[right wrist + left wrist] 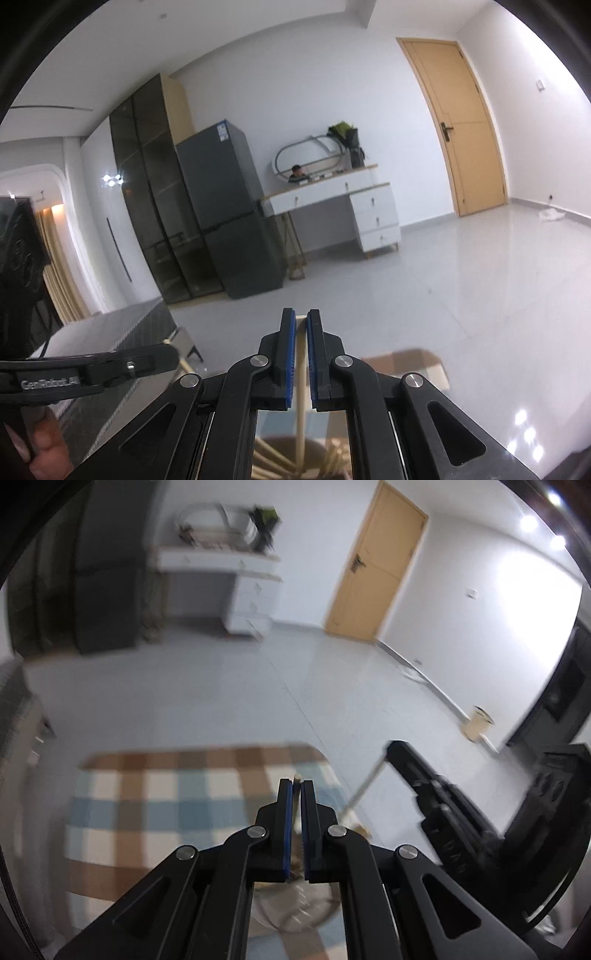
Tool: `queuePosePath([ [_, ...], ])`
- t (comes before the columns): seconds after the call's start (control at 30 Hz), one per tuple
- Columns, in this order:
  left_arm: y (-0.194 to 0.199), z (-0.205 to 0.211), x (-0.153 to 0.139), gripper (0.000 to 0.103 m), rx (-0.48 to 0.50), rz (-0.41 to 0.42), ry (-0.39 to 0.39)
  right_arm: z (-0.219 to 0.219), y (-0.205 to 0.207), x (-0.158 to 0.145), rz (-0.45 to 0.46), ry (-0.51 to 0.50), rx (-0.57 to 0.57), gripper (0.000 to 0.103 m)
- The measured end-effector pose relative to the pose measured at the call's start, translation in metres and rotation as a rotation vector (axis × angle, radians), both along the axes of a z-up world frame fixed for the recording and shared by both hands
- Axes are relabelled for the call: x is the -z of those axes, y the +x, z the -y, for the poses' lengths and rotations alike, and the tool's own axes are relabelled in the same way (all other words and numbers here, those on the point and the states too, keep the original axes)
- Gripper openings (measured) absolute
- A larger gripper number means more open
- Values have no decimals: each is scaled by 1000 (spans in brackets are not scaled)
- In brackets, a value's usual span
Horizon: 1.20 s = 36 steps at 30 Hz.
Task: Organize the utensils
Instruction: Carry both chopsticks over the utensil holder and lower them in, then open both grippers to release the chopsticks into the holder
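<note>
1. Left gripper [296, 788]: the blue-padded jaws are pinched on a slim pale stick, likely a chopstick [296, 777]; its squared tip shows just above the pads.
2. Right gripper [301, 321]: the blue ribbed pads clamp a second slim utensil [301, 369], cream-coloured and straight. It runs from the pad tips down between the black linkage arms.
3. Container: below the right gripper, a round brownish holder [295, 456] is partly visible between the arms. Several pale sticks lean inside it. The lower end of the clamped utensil reaches this holder; whether it touches the holder cannot be determined.
4. In the left wrist view, a blurred beige rounded vessel [295, 908] lies below the left gripper. Its contents are not legible.
5. The right gripper body [436, 794] appears to the right of the left gripper, holding its stick as a thin pale line.
6. Surfaces: a checked cloth [166, 805] in brown, blue and cream squares covers the table, which has a rounded corner. Beyond it lies a glossy pale tile floor [461, 280].
7. Both gripper frames are matte black with round metal pivot pins.
</note>
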<state>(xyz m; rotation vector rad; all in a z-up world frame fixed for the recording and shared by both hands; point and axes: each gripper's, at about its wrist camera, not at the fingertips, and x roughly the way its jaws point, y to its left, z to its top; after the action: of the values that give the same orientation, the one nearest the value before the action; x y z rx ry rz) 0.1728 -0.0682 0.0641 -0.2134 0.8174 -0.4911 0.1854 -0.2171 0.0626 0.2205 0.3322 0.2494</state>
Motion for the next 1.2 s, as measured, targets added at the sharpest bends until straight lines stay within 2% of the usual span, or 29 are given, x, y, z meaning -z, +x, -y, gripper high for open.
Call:
queuePosePath([
  [0.07,7,6,15,2,36,-90,20,-3,-3,14,-28,-12,-18,5],
  [0.13,8,5,24,4,29,-123,11,-3,-9,22,-46,-46,-19,6],
  [0.17,7,4,26,15,25,-128,6,-3,-12,27,-77,-52,-29,8],
  [0.2,5,2,27,32,15,-128,2,-2,-13,31,-104,-47,-37,9],
  [0.27,-2,-4,22,49,-27,-108,-14,2,-23,37,-139,-52,-25,9],
  [0.37,-17,-9,9,59,-71,-86,-4,9,-34,44,-189,-42,-31,9],
  [0.4,-22,-10,5,59,-84,-70,2,10,-36,43,-195,-39,-36,10],
  [0.47,-36,-13,-7,61,-107,-22,27,11,-50,41,-201,-40,-51,20],
  [0.53,-45,-17,-12,70,-129,1,47,11,-60,35,-193,-44,-49,40],
  [0.6,-55,-23,-17,73,-157,26,58,10,-73,26,-167,-50,-36,48],
  [0.67,-67,-28,-22,76,-189,54,77,9,-87,19,-144,-52,-30,52],
  [0.73,-81,-33,-27,82,-224,78,97,9,-100,12,-129,-48,-32,60],
  [0.8,-92,-36,-30,83,-251,103,110,7,-116,5,-107,-58,-25,62],
  [0.97,-124,-43,-36,85,-306,184,140,-3,-150,-9,-31,-94,-36,75],
  [1.2,-153,-50,-37,94,-367,289,152,-20,-186,-16,53,-130,-40,90],
])
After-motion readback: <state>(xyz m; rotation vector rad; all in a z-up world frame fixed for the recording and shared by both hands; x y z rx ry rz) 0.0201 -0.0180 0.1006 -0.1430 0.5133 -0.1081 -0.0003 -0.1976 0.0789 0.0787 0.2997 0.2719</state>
